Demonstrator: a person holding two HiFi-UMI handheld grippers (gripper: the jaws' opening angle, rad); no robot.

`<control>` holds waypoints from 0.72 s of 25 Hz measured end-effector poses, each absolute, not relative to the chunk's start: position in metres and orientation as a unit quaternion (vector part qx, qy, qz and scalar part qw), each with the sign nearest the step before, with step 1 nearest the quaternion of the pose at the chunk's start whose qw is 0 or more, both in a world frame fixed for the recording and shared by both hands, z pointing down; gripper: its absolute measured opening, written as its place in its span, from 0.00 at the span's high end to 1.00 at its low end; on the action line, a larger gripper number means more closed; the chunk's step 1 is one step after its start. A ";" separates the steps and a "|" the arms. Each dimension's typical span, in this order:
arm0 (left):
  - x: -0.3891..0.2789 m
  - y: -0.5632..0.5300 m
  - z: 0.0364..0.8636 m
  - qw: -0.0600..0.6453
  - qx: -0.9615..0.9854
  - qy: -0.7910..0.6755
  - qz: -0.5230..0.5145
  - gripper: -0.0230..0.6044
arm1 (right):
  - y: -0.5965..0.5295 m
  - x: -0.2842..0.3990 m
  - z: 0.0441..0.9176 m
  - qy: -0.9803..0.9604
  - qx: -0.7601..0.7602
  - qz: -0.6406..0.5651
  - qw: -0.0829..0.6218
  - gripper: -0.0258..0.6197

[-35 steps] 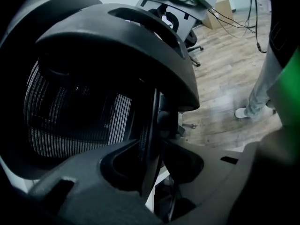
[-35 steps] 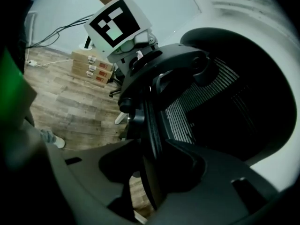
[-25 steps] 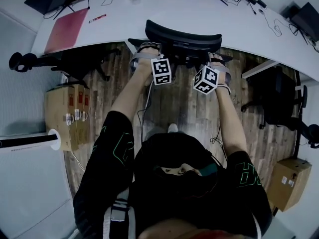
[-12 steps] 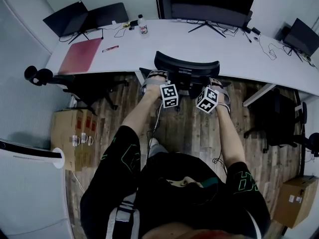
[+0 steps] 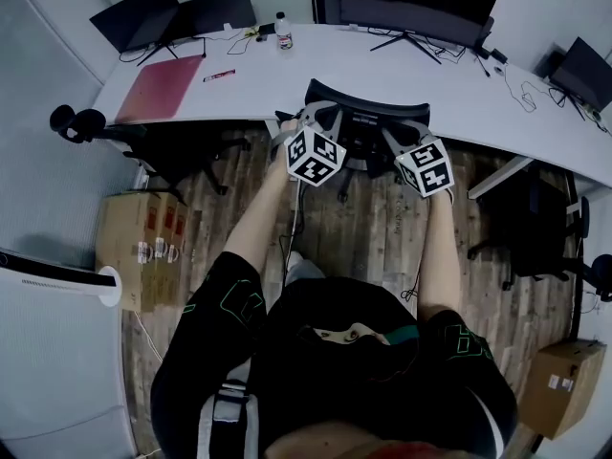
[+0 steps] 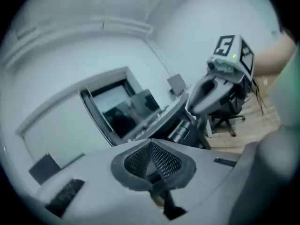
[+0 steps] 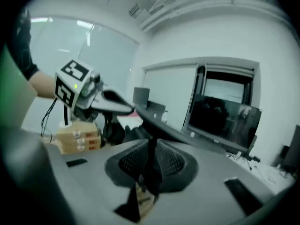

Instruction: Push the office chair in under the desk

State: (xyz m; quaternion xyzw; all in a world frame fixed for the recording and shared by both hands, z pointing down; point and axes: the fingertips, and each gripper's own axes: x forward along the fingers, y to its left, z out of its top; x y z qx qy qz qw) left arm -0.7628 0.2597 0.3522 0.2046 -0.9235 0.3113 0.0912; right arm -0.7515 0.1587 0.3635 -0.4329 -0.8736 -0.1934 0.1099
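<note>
The black office chair (image 5: pixel 366 120) stands at the white desk (image 5: pixel 277 76), its seat under the desktop and its backrest rim just outside the edge. Both grippers are up at that rim. My left gripper (image 5: pixel 311 116) is at the rim's left part; in the left gripper view its jaws (image 6: pixel 152 167) have just closed pad to pad, with nothing seen between them. My right gripper (image 5: pixel 398 134) is at the rim's right part. Its jaws (image 7: pixel 151 168) have just been closing, and the chair's dark rim (image 7: pixel 140 118) runs in between the pads.
Monitors (image 5: pixel 402 3), a bottle (image 5: pixel 283 29), a red folder (image 5: pixel 158 89) and cables lie on the desk. Other black chairs stand at the left (image 5: pixel 143 142) and right (image 5: pixel 535 204). Cardboard boxes sit on the wood floor at left (image 5: pixel 134 242) and lower right (image 5: pixel 555 376).
Both grippers have risen from lower on the chair to its backrest rim, and their marker cubes have rolled. The view has tilted, so more of the desk and monitors shows.
</note>
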 end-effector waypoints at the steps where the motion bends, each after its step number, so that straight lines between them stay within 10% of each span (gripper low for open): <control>1: -0.759 0.258 0.342 0.087 0.205 -0.933 0.284 0.95 | 0.161 -0.748 0.345 -0.881 -0.434 -0.168 0.086 0.91; 9: -0.728 0.290 0.272 -0.014 0.099 -0.995 0.018 0.95 | 0.122 -0.746 0.297 -0.957 -0.288 0.015 -0.013 0.95; 18: -0.715 0.305 0.308 0.016 0.056 -0.998 0.030 0.95 | 0.110 -0.749 0.308 -0.966 -0.256 0.021 0.010 0.95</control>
